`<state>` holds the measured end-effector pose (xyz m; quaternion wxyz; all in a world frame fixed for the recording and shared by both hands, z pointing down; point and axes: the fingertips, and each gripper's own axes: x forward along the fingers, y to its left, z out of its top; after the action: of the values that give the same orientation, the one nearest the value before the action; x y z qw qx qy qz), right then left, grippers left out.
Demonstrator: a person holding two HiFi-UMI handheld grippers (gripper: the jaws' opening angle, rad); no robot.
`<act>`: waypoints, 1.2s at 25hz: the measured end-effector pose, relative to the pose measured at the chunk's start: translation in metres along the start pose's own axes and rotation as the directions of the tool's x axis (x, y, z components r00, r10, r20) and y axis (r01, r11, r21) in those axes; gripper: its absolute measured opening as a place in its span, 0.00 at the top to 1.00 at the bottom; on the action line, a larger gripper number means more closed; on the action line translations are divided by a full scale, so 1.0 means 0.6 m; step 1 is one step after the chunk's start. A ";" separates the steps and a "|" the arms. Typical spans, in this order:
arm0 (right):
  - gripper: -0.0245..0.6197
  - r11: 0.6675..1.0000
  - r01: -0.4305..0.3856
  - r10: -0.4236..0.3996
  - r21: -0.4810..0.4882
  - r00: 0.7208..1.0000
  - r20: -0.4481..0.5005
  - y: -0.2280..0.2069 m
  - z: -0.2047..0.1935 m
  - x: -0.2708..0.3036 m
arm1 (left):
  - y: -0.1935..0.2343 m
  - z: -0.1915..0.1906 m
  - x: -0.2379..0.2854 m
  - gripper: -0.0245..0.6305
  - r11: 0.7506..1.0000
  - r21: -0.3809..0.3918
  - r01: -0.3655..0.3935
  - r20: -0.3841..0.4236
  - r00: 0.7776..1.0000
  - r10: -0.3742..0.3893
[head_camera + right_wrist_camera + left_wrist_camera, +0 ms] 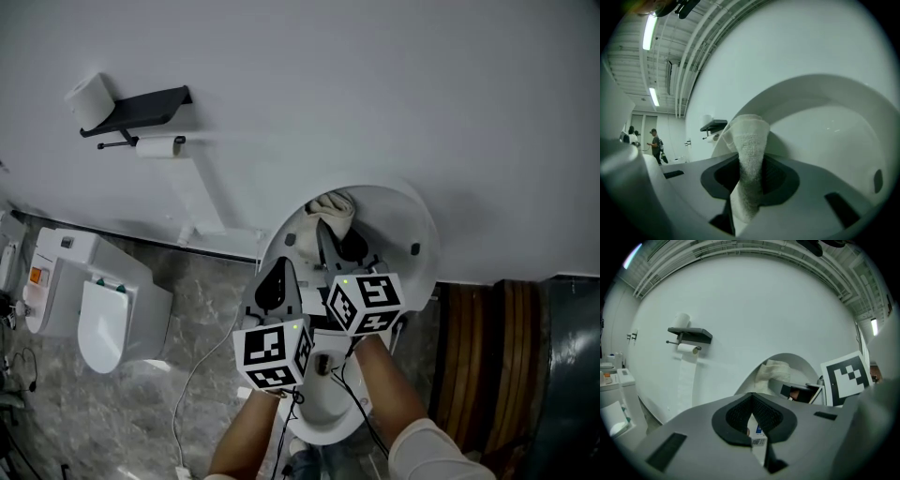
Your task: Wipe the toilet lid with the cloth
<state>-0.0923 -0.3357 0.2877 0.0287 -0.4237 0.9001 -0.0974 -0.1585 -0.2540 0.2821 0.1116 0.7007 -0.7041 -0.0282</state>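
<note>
The cloth (750, 150), a white terry strip, is pinched between the jaws of the right claw (328, 239). Its bunched end sticks out past the tips and is pressed against the inner face of the toilet lid (405, 217), high up near the top edge. The lid stands raised directly ahead of this claw, with the white wall (375, 84) behind it.

The left claw (278, 272) sits just to the left of the right claw and a little further back. Its jaws are pressed together, and it points towards the lid's left edge, apart from the cloth (whether the tips touch the porcelain cannot be told).

Well off to the left of the left claw, a black shelf (141, 105) on the wall carries one paper roll (91, 98). A second roll (157, 146) hangs beneath it. Further left and lower, a second toilet (94, 300) stands on the grey stone floor (202, 309).
</note>
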 end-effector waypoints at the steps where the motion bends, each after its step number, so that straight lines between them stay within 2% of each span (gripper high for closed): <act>1: 0.82 0.999 0.034 -0.034 0.009 0.999 0.012 -0.017 0.004 -0.006 | -0.002 -0.003 0.001 0.94 1.000 -0.001 0.002 -0.004 1.000 -0.002; 5: 0.82 0.981 0.186 -0.189 0.048 0.980 0.062 -0.094 0.019 -0.050 | -0.016 -0.013 0.003 0.94 1.000 -0.007 0.015 -0.015 1.000 -0.016; 10: 0.82 0.923 0.372 -0.380 0.102 0.921 0.081 -0.189 0.015 -0.119 | -0.042 -0.022 -0.001 0.94 0.999 -0.009 0.039 -0.023 0.999 -0.039; 13: 0.82 0.889 0.446 -0.454 0.105 0.889 0.064 -0.222 0.006 -0.144 | -0.047 -0.023 -0.005 0.94 0.999 -0.009 0.044 -0.023 0.999 -0.044; 15: 0.82 0.883 0.459 -0.467 0.100 0.882 0.065 -0.223 0.003 -0.152 | -0.045 -0.023 -0.011 0.94 0.999 -0.009 0.040 -0.023 0.999 -0.040; 18: 0.82 0.920 0.380 -0.389 0.094 0.914 0.118 -0.176 0.004 -0.146 | -0.030 -0.023 -0.022 0.94 1.000 -0.004 0.023 -0.021 1.000 -0.023; 21: 0.82 0.976 0.206 -0.215 0.072 0.963 0.159 -0.086 -0.014 -0.115 | -0.003 -0.023 -0.033 0.94 1.000 -0.003 -0.008 -0.022 1.000 0.008; 23: 0.82 0.997 0.072 -0.077 0.039 0.985 0.156 -0.021 -0.040 -0.087 | 0.014 -0.022 -0.038 0.94 1.000 -0.001 -0.024 -0.022 0.999 0.024; 25: 0.82 0.999 -0.047 0.049 -0.023 0.990 0.133 0.041 -0.070 -0.059 | 0.029 -0.020 -0.043 0.94 0.999 0.006 -0.036 -0.021 0.999 0.036; 27: 0.82 0.989 -0.127 0.133 -0.080 0.988 0.081 0.091 -0.100 -0.031 | 0.042 -0.019 -0.047 0.94 0.999 0.009 -0.048 -0.019 0.999 0.048; 30: 0.82 0.981 -0.149 0.151 -0.121 0.988 0.006 0.123 -0.139 0.005 | 0.054 -0.023 -0.054 0.94 0.998 -0.004 -0.064 -0.020 0.998 0.064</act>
<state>-0.1615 -0.2794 0.3547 0.0174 -0.3562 0.9335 -0.0375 -0.1878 -0.2196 0.2978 0.1210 0.6779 -0.7249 -0.0191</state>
